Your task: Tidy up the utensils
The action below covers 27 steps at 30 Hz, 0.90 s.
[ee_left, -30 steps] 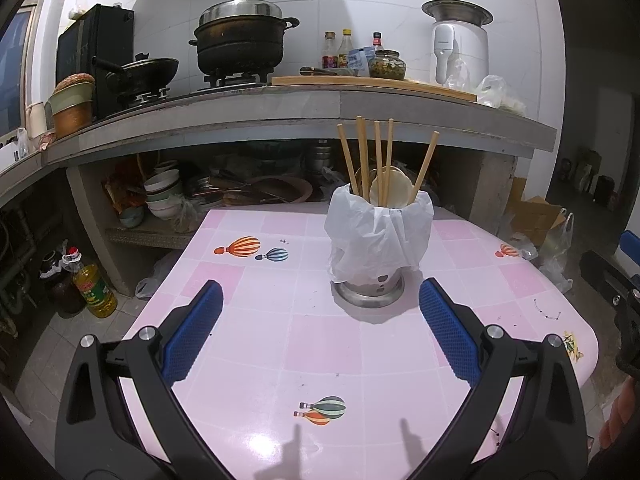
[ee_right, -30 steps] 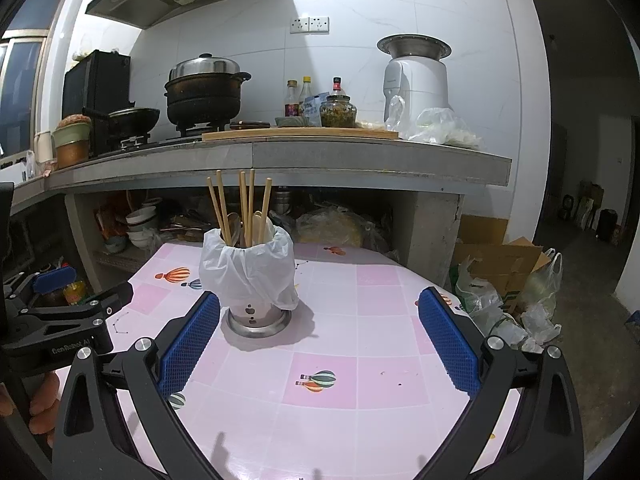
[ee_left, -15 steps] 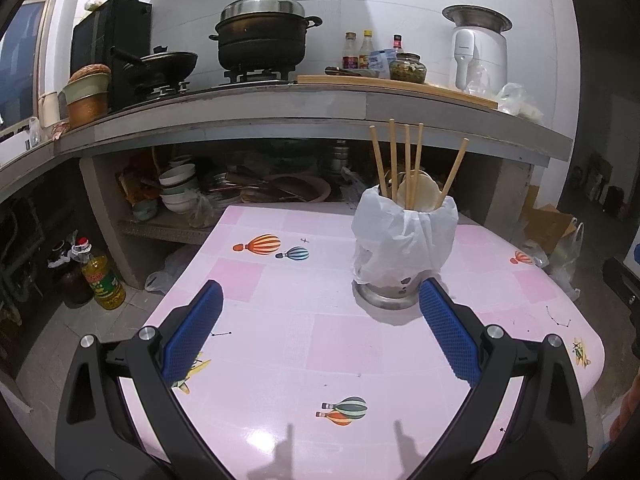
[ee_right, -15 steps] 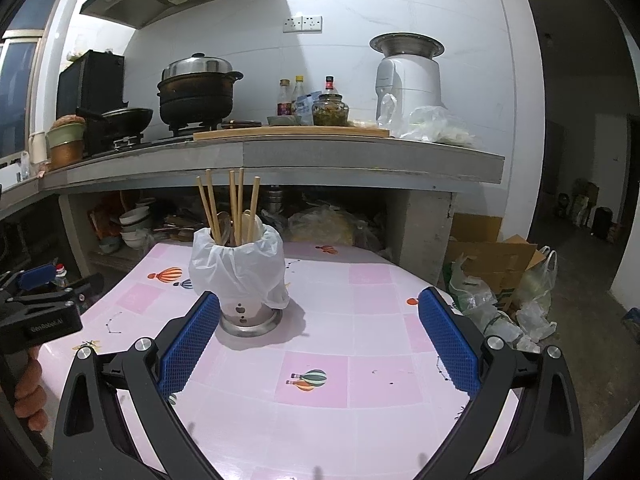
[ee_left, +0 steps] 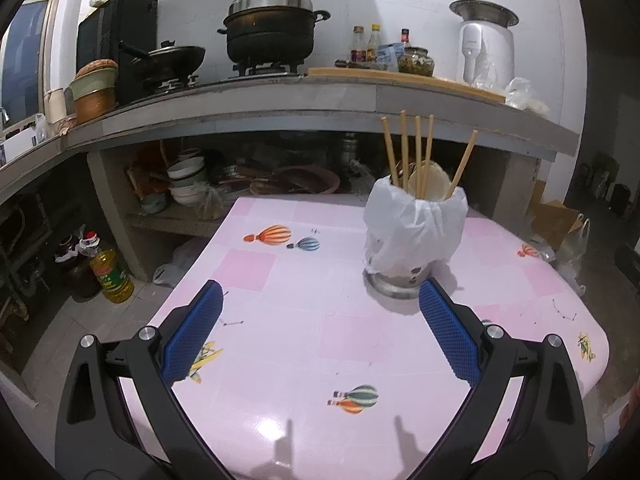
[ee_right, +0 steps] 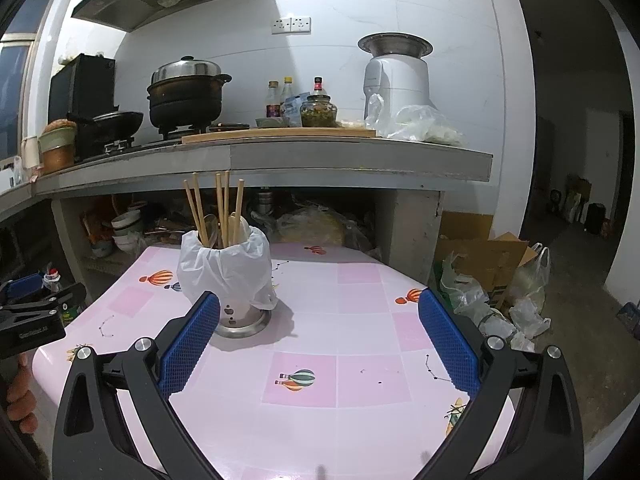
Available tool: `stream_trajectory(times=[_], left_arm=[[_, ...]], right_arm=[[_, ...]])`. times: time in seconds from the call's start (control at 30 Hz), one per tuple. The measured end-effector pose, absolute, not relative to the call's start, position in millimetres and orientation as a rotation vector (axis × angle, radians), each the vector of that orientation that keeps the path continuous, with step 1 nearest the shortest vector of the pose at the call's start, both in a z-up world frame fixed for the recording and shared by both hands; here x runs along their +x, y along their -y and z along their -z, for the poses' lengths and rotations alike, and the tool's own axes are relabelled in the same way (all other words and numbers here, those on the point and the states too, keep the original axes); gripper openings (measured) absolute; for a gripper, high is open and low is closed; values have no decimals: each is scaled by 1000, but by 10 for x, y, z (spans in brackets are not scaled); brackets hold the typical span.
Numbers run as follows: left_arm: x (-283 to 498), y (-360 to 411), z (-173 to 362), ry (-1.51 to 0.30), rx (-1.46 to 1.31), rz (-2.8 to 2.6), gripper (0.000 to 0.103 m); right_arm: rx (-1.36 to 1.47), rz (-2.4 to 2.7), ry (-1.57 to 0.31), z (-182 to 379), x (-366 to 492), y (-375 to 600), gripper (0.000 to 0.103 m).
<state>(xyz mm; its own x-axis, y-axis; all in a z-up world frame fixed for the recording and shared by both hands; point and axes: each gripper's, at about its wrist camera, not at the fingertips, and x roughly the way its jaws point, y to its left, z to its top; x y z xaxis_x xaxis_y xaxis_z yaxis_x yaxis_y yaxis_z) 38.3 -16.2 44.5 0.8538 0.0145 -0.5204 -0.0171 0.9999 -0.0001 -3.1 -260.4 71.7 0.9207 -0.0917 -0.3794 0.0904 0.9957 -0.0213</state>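
A metal utensil holder lined with a white plastic bag stands on the pink table. Several wooden chopsticks and a pale spoon stick up out of it. My left gripper is open above the table's near part, with the holder just beyond its right finger. In the right wrist view the same holder stands behind the left finger of my open right gripper. Nothing is between either pair of blue pads. The left gripper's body shows at that view's left edge.
A grey stone counter runs behind the table with a black pot, a wok, bottles and a white appliance. Bowls sit on the shelf under it. An oil bottle stands on the floor left; a cardboard box and bags lie right.
Both grippers have drawn back from the holder and stayed open. In the left view the holder has slid right; the right gripper has swung so the holder sits behind its left finger.
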Motion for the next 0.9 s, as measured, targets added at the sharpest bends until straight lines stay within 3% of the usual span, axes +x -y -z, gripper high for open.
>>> stream_trajectory(times=[0.9], left_arm=[[378,-29,-400,-585,-18,-64,95]], right_arm=[[6,79,-409,-686,-35,2559,97]])
